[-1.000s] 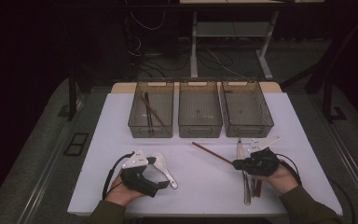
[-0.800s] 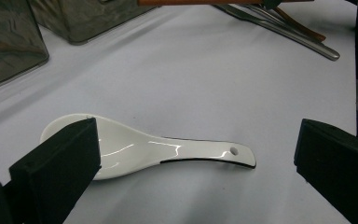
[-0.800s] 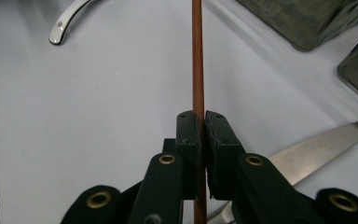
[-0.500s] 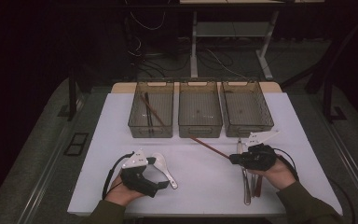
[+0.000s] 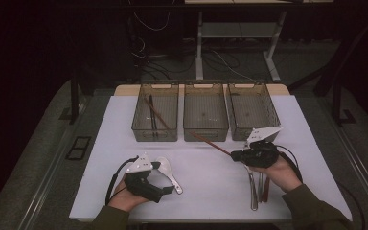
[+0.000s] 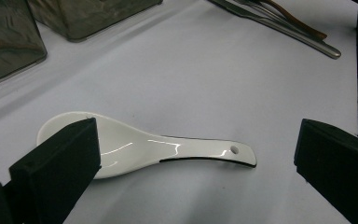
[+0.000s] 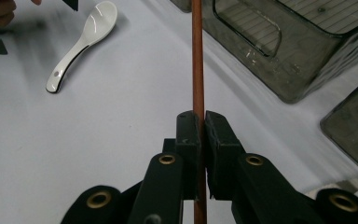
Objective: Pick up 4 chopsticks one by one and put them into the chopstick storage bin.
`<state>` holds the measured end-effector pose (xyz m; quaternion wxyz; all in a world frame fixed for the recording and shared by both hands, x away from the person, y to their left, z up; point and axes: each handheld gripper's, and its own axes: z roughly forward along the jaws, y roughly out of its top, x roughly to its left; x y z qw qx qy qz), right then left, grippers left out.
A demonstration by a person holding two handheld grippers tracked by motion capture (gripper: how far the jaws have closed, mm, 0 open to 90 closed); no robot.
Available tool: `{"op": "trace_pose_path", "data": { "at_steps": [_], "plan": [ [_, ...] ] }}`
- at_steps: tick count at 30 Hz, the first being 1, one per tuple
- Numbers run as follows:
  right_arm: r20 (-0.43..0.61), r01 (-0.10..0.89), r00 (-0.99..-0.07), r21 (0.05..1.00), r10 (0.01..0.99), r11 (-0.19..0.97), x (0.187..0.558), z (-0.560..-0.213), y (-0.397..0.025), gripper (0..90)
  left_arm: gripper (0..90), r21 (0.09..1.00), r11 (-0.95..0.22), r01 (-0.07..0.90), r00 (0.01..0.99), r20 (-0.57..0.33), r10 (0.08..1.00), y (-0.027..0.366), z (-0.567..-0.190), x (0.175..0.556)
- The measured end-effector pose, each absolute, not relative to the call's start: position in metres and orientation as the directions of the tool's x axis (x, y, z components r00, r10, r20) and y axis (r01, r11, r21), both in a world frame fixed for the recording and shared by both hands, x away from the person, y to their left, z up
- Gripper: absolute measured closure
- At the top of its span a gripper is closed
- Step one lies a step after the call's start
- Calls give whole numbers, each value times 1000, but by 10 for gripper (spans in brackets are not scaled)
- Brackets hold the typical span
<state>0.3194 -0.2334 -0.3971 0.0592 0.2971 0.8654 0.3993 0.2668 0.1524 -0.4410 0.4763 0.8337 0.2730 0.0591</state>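
Item: 1 brown chopstick (image 5: 210, 143), clamped between the closed jaws of the right gripper (image 5: 235, 155); long axis runs toward 10 o'clock from the grip, its free tip near the middle bin (image 5: 205, 130). In the right gripper view it stands straight ahead at 12 o'clock. The left bin (image 5: 155, 130) with 2 like sticks lies farther, at 10 o'clock.

Left gripper (image 5: 168, 190): jaws spread, empty, bracketing the white spoon (image 6: 144, 148). Remaining cutlery (image 5: 257, 188) at 6 o'clock of the right gripper.

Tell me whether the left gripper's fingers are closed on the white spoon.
No: in the left gripper view the fingers stand wide apart, with the white spoon lying untouched on the table between them.
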Motion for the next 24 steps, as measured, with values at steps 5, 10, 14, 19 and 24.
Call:
{"op": "trace_pose_path", "data": {
  "at_steps": [5, 10, 14, 19, 24],
  "plan": [
    [139, 469, -815, 728, 563, 500, 325, -396, -230, 843, 0, 827, -397, 399, 844, -162, 511, 152, -441, 267],
    [139, 461, -816, 741, 561, 489, 331, -391, -225, 844, 0, 828, -394, 399, 844, -162, 511, 152, -441, 266],
    [132, 450, -821, 749, 556, 486, 335, -386, -220, 844, 0, 828, -396, 398, 844, -162, 512, 153, -441, 266],
    [125, 439, -823, 759, 554, 481, 339, -381, -215, 844, 0, 827, -396, 399, 844, -162, 512, 152, -441, 266],
    [118, 434, -823, 763, 556, 480, 345, -377, -209, 844, 0, 828, -394, 399, 844, -163, 512, 152, -441, 266]
  ]
}}
